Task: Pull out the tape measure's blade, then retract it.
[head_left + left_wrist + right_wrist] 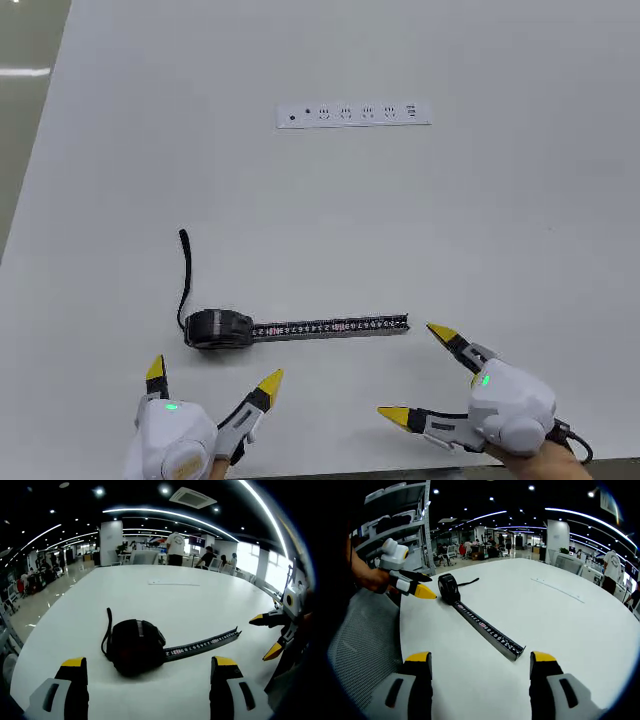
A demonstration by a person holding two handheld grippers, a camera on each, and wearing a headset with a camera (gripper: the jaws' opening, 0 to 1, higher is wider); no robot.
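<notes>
White bench [480,220]; tape measure [218,328] blade [330,326] out

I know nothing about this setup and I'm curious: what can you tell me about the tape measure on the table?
The tape measure has a rounded black case, plastic or rubber by its look, sitting on the white table. Its dark blade, printed with pale numbers facing up, is pulled partway out and lies flat, ending in a hook. A black wrist strap trails from the case's other end. The left gripper and right gripper are open, short of it.
</notes>
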